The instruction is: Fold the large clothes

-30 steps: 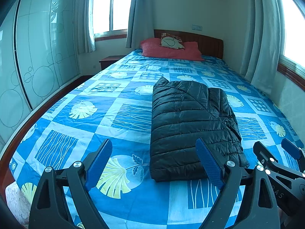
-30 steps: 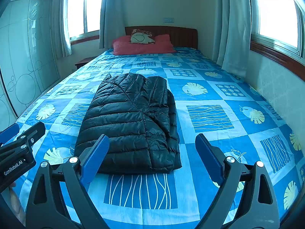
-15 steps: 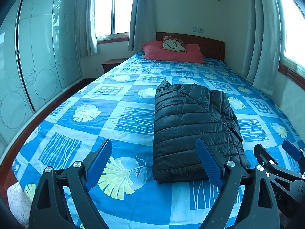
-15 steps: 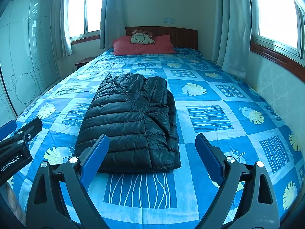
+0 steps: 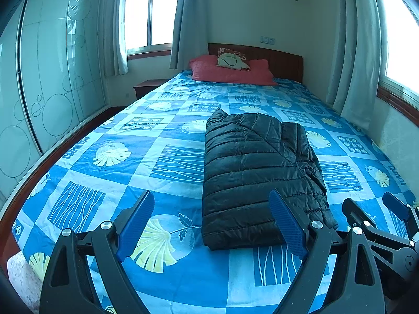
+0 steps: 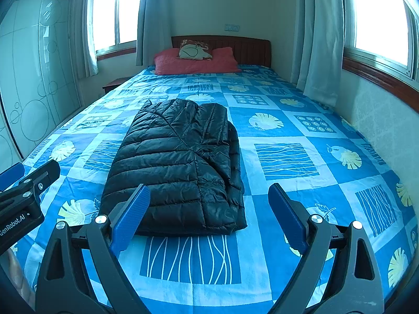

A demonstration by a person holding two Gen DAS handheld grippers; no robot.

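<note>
A black quilted puffer jacket lies folded into a long rectangle on the blue patterned bed. It also shows in the right wrist view. My left gripper is open and empty, held above the bed's near end, just short of the jacket's near edge. My right gripper is open and empty, at the same near edge, a little to the right. The right gripper also shows at the right edge of the left wrist view, and the left gripper shows at the left edge of the right wrist view.
Red pillows and a small cushion lie at the wooden headboard. A glass-door wardrobe stands left of the bed. A nightstand is at the far left. Curtains and a wall run along the right side.
Both grippers have risen and pulled back slightly from the jacket. The jacket has not moved. Both grippers stay open.
</note>
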